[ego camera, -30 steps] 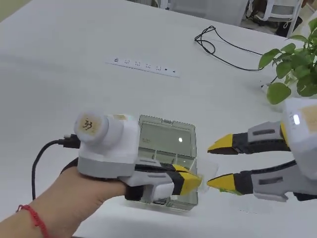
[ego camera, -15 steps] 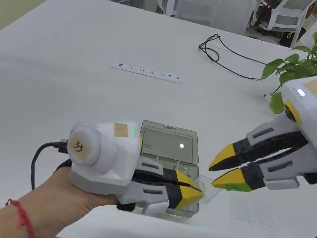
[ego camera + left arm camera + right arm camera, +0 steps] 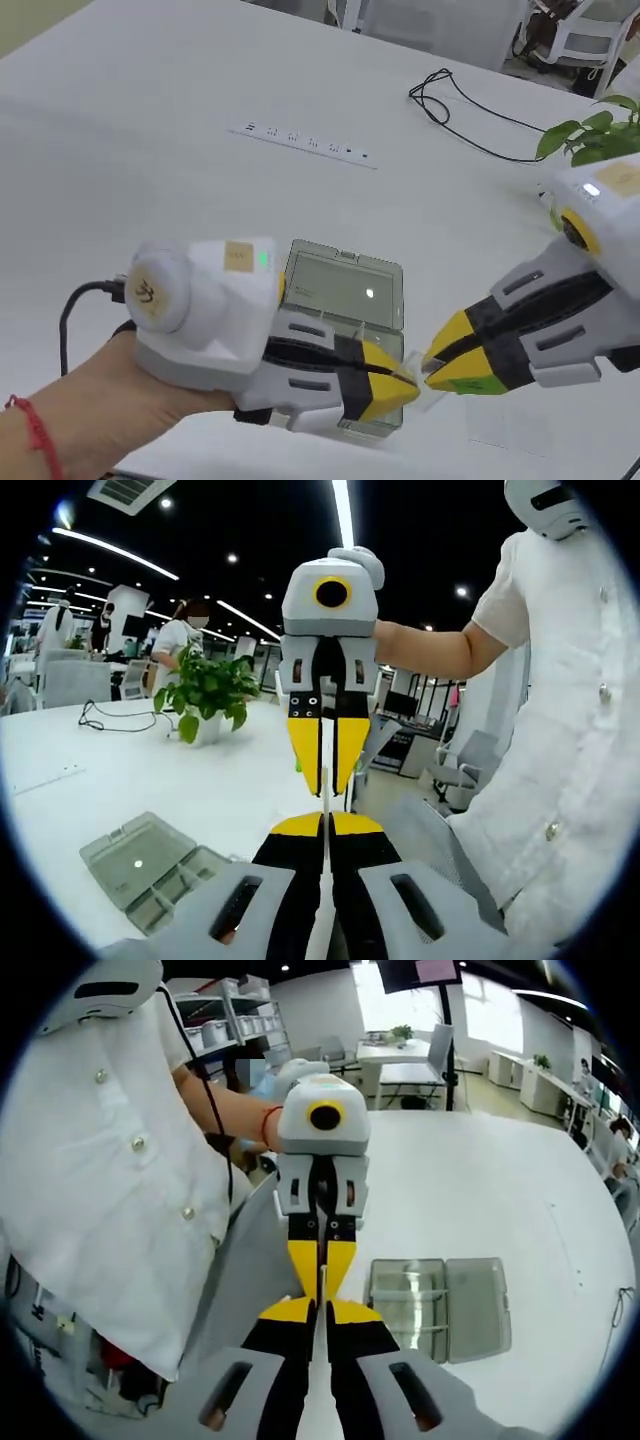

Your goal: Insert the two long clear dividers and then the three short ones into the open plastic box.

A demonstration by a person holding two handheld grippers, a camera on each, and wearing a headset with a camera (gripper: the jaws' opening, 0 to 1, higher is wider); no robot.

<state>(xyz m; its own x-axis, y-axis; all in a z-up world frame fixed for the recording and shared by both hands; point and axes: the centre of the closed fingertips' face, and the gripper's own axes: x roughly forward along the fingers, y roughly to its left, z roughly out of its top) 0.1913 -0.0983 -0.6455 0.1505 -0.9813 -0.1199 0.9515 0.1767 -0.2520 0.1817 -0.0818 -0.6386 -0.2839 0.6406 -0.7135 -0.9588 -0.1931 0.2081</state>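
Left gripper [image 3: 400, 386] is clamping one end of the clear divider [image 3: 325, 792], and right gripper [image 3: 436, 365] is pinching the other end, tips nearly meeting. You're holding it by the near right corner of the open box [image 3: 345, 288]. Your left gripper is covering the box's near left part. Power strip [image 3: 305, 143], cable [image 3: 470, 95] and plant [image 3: 590, 140] are sitting beyond. Gripper views are showing the divider edge-on as a thin line.

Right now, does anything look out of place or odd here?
One oddity: the left gripper and right gripper both pinch the same clear divider, tip to tip, beside the open plastic box rather than in it. Nothing looks spilled or damaged.
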